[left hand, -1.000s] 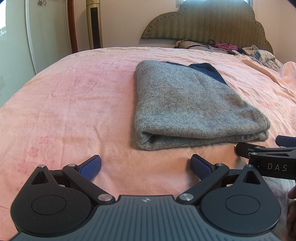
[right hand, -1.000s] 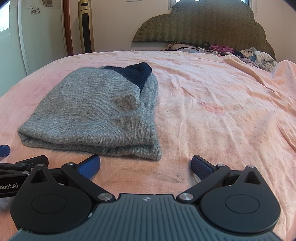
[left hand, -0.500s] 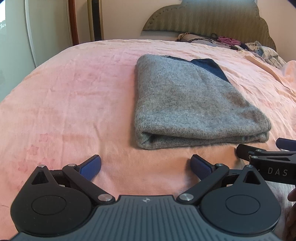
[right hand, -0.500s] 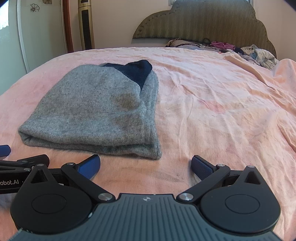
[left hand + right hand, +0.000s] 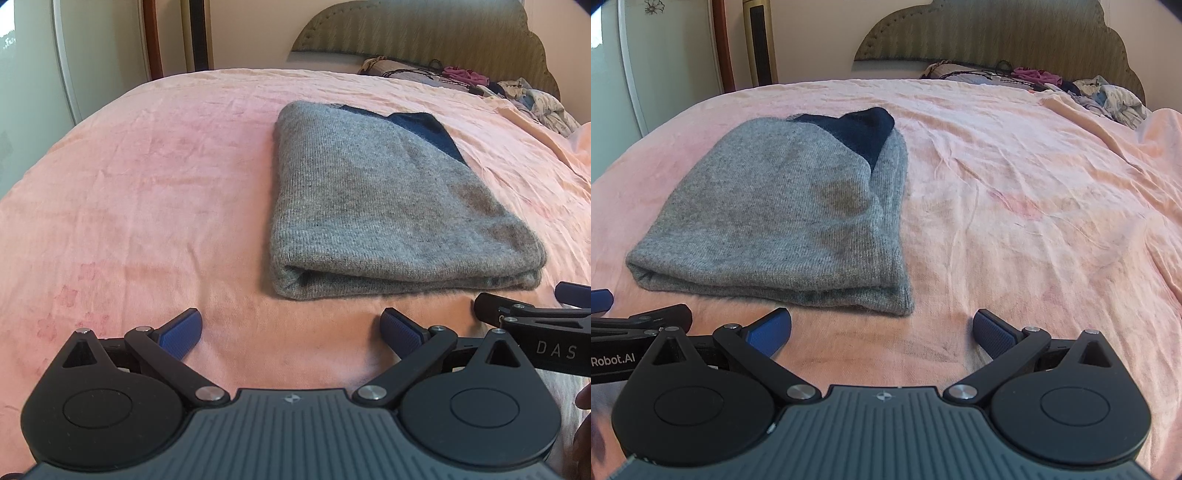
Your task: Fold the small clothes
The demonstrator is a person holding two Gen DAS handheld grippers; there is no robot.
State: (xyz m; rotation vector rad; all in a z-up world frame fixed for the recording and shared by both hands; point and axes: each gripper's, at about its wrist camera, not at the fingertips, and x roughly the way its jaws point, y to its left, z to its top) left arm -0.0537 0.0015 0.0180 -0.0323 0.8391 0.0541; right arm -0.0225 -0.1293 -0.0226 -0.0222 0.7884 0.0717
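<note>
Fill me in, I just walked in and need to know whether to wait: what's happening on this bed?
A person holds a two-finger gripper in each hand, working at folding small clothes. A grey knitted garment with a dark navy part lies folded on the pink bedsheet. Both the left gripper and the right gripper are open and empty, just short of the garment's near edge and not touching it. A pile of other clothes sits by the headboard.

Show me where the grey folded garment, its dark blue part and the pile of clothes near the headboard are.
grey folded garment [image 5: 376,206]: left wrist view, middle of top layer.
dark blue part [image 5: 860,127]: right wrist view, middle of blue patch.
pile of clothes [image 5: 1108,98]: right wrist view, light crumpled fabric.
</note>
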